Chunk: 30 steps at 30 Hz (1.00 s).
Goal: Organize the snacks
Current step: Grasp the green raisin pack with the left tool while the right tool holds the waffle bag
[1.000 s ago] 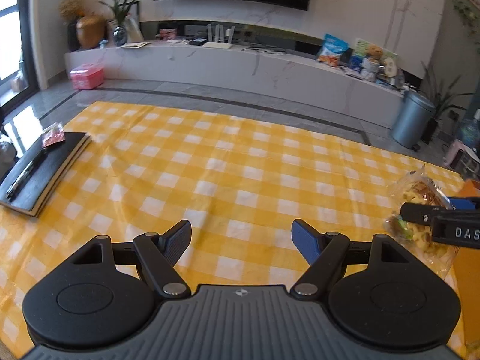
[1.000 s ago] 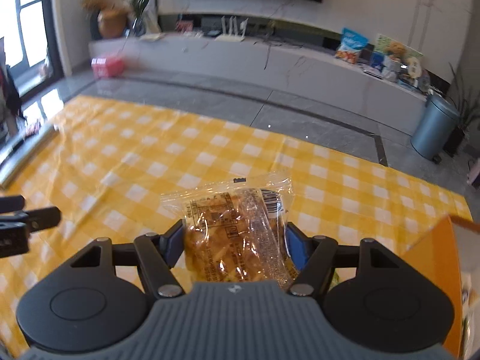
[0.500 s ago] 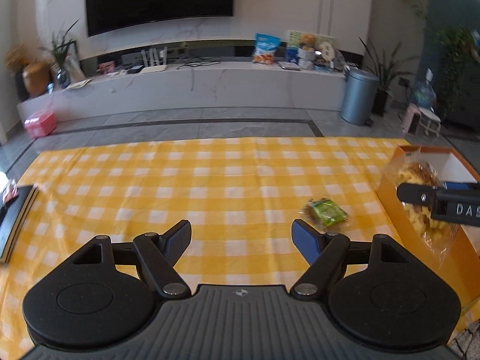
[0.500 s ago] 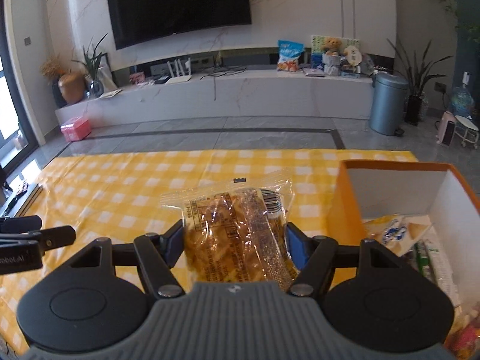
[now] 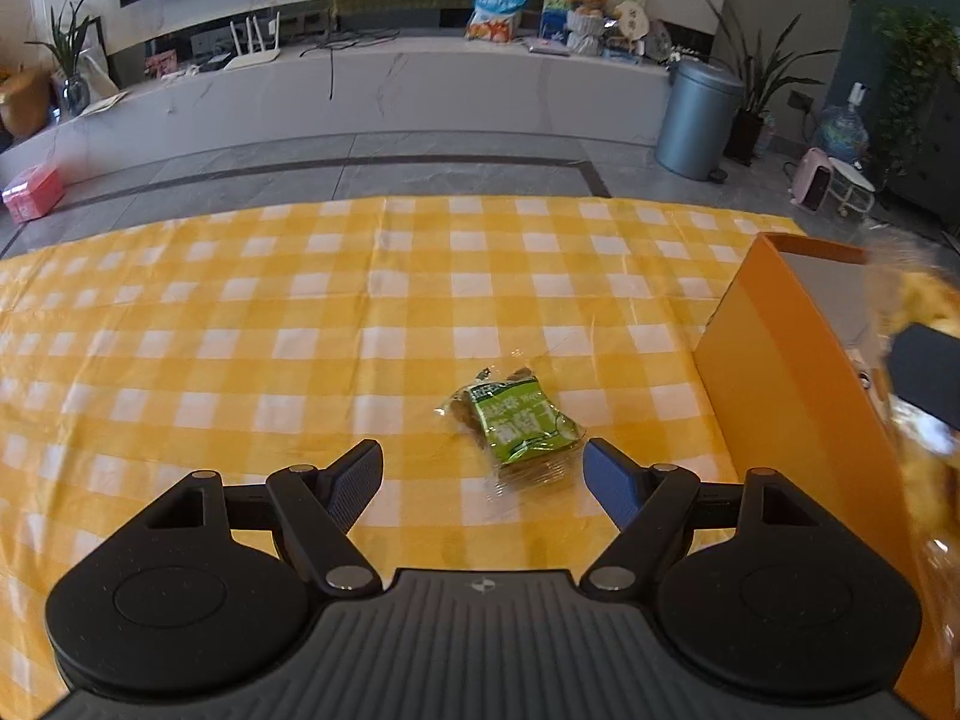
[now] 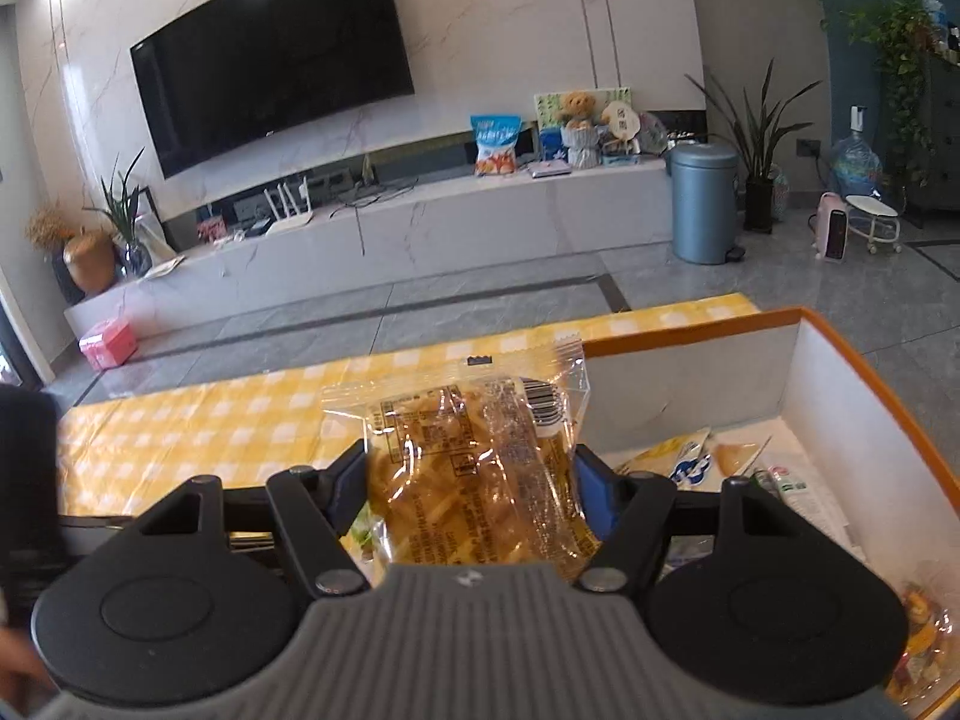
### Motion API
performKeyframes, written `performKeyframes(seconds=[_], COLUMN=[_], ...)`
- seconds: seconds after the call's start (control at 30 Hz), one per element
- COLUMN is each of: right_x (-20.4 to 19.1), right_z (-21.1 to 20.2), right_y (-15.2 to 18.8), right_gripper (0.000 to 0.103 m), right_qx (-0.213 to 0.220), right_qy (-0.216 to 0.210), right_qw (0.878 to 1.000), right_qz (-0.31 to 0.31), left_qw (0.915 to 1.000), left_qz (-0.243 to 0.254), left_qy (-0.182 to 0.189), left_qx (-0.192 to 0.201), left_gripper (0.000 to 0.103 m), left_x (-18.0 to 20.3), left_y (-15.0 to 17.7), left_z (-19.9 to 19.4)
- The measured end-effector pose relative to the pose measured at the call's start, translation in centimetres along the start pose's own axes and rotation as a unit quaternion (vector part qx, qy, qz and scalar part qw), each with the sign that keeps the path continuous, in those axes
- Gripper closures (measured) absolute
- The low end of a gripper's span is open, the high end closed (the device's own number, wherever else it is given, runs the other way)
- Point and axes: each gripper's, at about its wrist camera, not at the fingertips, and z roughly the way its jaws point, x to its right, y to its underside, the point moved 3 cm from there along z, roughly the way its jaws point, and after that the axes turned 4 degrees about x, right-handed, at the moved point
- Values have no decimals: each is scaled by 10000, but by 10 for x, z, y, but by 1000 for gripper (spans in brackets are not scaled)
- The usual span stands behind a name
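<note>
Glossy clear-plastic snack packet (image 6: 480,468), matt orange cardboard box (image 5: 798,384) — smooth, faintly creased checked tablecloth (image 5: 300,324).

A small green snack packet (image 5: 521,429) lies flat on the yellow checked table (image 5: 240,312), its long side running from 11 to 5 o'clock. At its 3 o'clock stands an open orange box (image 5: 780,372) holding several packets. A clear bag of golden crisps (image 6: 474,474) is upright above the box's left edge.

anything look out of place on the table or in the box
Only one stray: the green snack packet lies alone on the yellow checked tablecloth, outside the orange box that holds the other snacks. Nothing looks spilled or damaged.
</note>
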Motion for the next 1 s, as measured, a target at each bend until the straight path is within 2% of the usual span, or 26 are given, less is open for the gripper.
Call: performKeyframes(seconds=[0.13,0.37,0.53,0.57,0.63,0.67,0.73,0.83,1.0], right_x=[7,9,8,7,6,7,6,3,-10], right_z=[4,6,9,9,10,12,17,25,29], right_y=[1,6,8,9,8,8,10,12,14], right_gripper=[35,35,35,35,35,35,35,35,35], right_qx=[19,27,-16,-21,-40,-75,-165,-282,-266], right_qy=[-73,-113,-90,-97,-107,-118,-131,-14,58], right_qw=[9998,9996,9999,9999,9999,9998,9997,9996,9995], right_qz=[167,240,138,123,110,110,100,41,-145], left_qw=[9990,9959,9926,9934,9943,9948,9949,9960,9967], left_qz=[-156,-419,-641,-613,-521,-528,-582,-609,-637], left_qy=[-148,-481,-564,-604,-621,-597,-661,-508,-160], left_qx=[-399,-649,-869,-755,-693,-630,-495,-402,-473], left_gripper=[14,14,12,12,16,21,39,49,54], left_x=[12,20,14,15,17,16,13,5,-11], left_y=[-1,-10,-7,-8,-8,-7,-6,-6,-7], left_z=[28,67,92,92,93,91,86,82,71])
